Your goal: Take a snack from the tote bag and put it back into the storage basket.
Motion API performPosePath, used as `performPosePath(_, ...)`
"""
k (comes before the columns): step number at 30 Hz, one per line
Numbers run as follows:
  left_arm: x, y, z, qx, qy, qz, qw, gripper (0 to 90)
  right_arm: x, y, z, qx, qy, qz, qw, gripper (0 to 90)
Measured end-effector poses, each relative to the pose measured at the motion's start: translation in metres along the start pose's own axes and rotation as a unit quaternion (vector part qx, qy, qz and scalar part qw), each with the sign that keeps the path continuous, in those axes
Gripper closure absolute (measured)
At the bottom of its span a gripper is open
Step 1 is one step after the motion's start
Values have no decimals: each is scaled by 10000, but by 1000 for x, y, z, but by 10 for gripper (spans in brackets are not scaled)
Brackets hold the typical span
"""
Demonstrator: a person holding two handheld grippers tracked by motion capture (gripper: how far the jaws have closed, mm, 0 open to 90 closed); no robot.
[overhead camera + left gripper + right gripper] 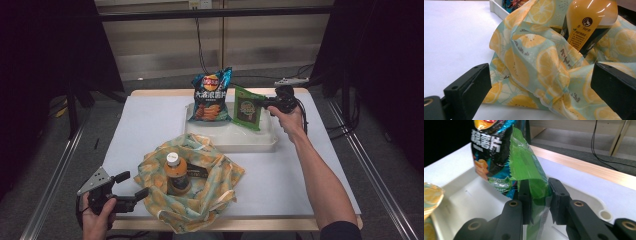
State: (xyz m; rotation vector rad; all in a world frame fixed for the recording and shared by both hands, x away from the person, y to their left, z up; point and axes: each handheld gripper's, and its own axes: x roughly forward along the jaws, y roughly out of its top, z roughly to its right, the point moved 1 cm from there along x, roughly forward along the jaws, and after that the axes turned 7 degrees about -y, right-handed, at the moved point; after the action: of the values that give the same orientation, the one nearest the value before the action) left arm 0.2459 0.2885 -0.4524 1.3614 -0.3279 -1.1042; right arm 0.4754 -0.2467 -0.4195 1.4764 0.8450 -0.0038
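Note:
A green snack packet point(246, 107) stands upright in the white tray point(240, 141), and my right gripper point(270, 103) is shut on its right edge. In the right gripper view the two jaws pinch the green packet point(524, 162) at its lower part, with my right gripper point(539, 192) over the tray point(466, 200). A blue chips bag point(211, 97) stands just left of the packet. Near the front lies a lemon-print cloth bag point(192, 192) with an orange drink bottle point(176, 172) in it. My left gripper point(134, 184) stands open at the bag's left edge, the cloth point(536, 65) between its wide jaws.
The table point(145, 125) has a white top with a wooden edge at the front and back. Cables hang behind the table. Dark curtains and metal rails flank both sides. The chips bag point(491, 147) leans close against the green packet.

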Motion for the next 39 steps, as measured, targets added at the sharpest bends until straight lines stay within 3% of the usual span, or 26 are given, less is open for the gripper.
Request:
performPosePath(21, -2, -1, -1, -70, -79, 96, 9999, 28, 30, 19, 8, -221, -402, -327, 9984, 713)
performPosePath(35, -2, -1, -1, -63, -78, 66, 9999, 28, 38, 7, 25, -14, -832, -477, 9954, 597)
performPosePath(39, -2, -1, -1, -61, -85, 64, 9999, 28, 38, 7, 27, 26, -953, -474, 9943, 524)
